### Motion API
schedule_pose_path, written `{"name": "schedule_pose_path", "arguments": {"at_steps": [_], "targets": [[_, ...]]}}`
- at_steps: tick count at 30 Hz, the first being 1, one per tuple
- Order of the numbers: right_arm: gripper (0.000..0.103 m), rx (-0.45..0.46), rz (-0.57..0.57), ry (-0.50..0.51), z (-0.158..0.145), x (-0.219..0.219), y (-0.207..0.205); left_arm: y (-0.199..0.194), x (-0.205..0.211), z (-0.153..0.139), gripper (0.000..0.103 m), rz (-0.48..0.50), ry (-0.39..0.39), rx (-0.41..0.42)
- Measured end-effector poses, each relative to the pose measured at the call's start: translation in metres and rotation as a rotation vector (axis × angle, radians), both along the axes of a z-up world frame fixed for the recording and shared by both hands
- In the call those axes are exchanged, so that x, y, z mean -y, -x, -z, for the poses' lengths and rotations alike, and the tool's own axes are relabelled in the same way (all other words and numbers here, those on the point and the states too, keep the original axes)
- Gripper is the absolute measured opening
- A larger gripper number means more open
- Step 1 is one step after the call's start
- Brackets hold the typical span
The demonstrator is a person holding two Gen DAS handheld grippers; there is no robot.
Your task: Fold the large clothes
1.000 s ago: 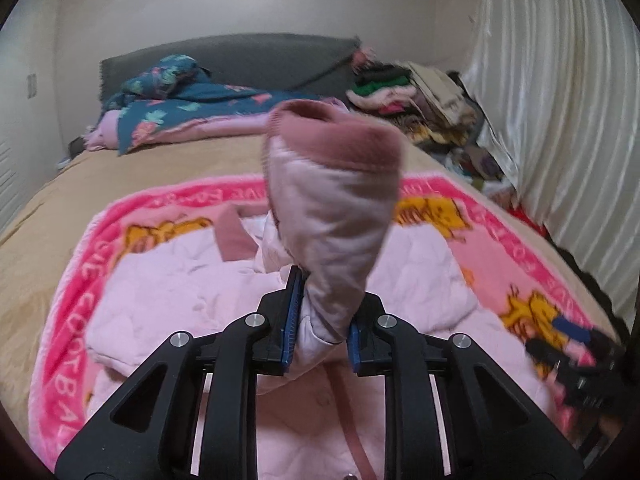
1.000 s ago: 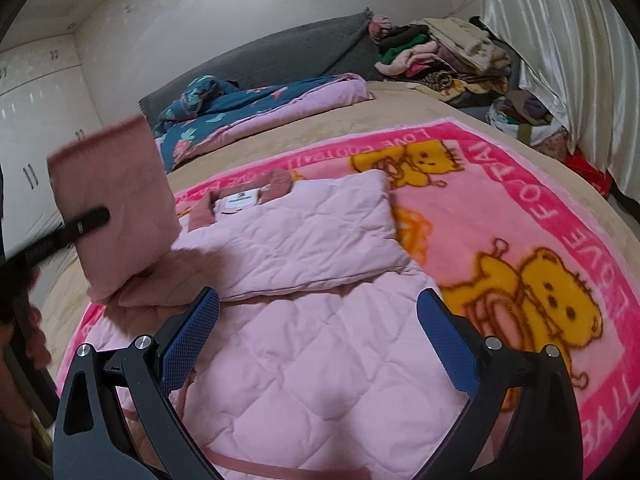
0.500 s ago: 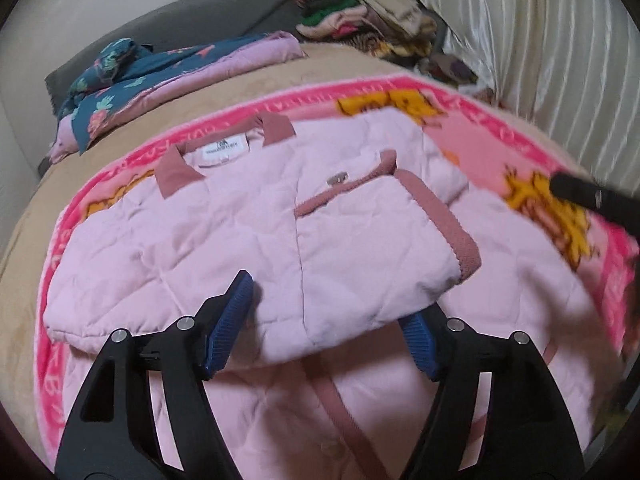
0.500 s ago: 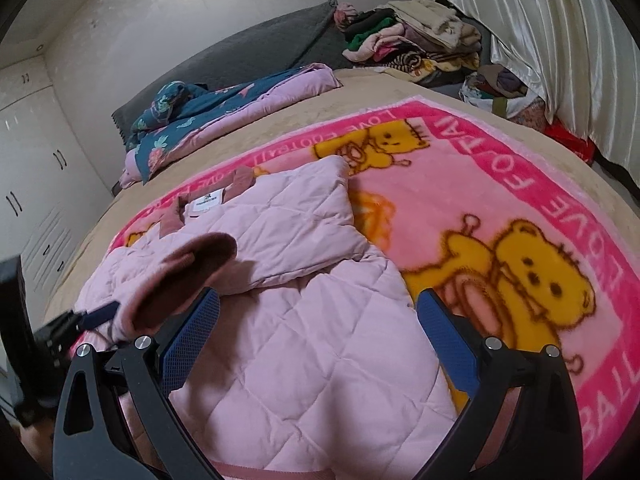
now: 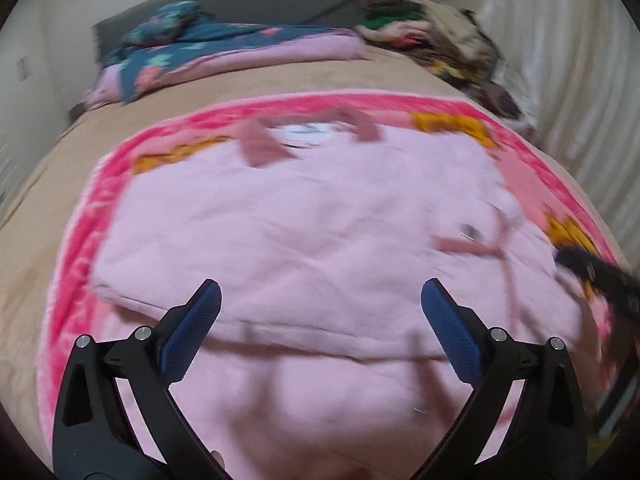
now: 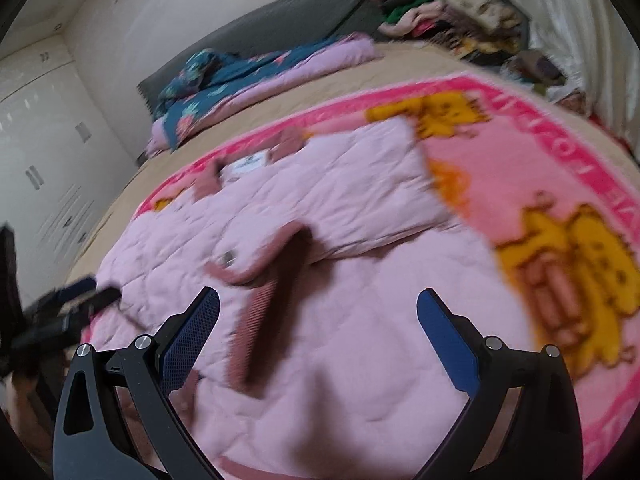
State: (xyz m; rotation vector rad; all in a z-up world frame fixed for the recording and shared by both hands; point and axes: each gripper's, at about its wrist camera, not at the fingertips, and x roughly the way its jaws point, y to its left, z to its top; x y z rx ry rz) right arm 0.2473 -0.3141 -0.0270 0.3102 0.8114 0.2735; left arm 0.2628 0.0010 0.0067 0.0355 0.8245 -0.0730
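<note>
Pink quilted jacket [image 6: 340,320]: flat on pink bear blanket [image 6: 520,168] on bed [image 6: 360,76], both sleeves folded across front. Left gripper [image 5: 320,304]: jaws just opened wide, empty, above jacket. Right gripper [image 6: 318,308]: jaws wide, empty.

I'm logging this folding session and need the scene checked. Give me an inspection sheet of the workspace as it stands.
Surface: bed with tan cover; pink bear blanket spread on it.
Job's things: pink quilted jacket lying flat on the blanket, collar at the far end, both sleeves folded in across the body, one dark pink cuff on top.
Clutter: teal floral bedding by the headboard; pile of clothes at the far corner.
Grippers: left gripper open, jaws just opened, nothing between them; right gripper open, empty.
Cables: nothing seen.
Surroundings: white wardrobe, curtain.
</note>
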Motion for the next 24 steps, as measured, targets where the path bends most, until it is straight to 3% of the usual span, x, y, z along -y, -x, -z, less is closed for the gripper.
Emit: {"name": "schedule_pose_path", "arguments": {"at_steps": [2, 6, 9, 12, 16, 17, 22, 24], "targets": [[0.099, -0.049, -0.024, -0.009, 0.010, -0.017, -0.008, -0.008, -0.021, -0.005, 0.094, -0.064, -0.004, 0.029], [0.099, -0.110, -0.057, -0.034, 0.027, -0.043, -0.022, -0.026, -0.073, -0.012, 0.094, -0.214, 0.091, 0.035], [0.098, -0.156, -0.060, -0.083, 0.041, -0.053, -0.032, -0.035, -0.098, -0.019, 0.094, -0.254, 0.136, 0.065], [0.097, -0.136, -0.060, -0.071, 0.043, -0.062, -0.034, -0.043, -0.124, -0.021, 0.094, -0.296, 0.188, 0.087], [0.072, -0.106, -0.085, -0.070, 0.041, -0.069, -0.037, -0.044, -0.148, -0.010, 0.094, -0.343, 0.266, 0.092], [0.070, -0.100, -0.080, -0.073, 0.041, -0.070, -0.037, -0.046, -0.154, -0.007, 0.094, -0.347, 0.274, 0.083], [0.029, -0.027, -0.100, -0.092, 0.032, -0.074, -0.035, -0.046, -0.172, -0.004, 0.094, -0.379, 0.265, 0.094], [0.022, 0.008, -0.114, -0.093, 0.024, -0.076, -0.032, -0.044, -0.175, -0.005, 0.094, -0.375, 0.274, 0.099]]}}
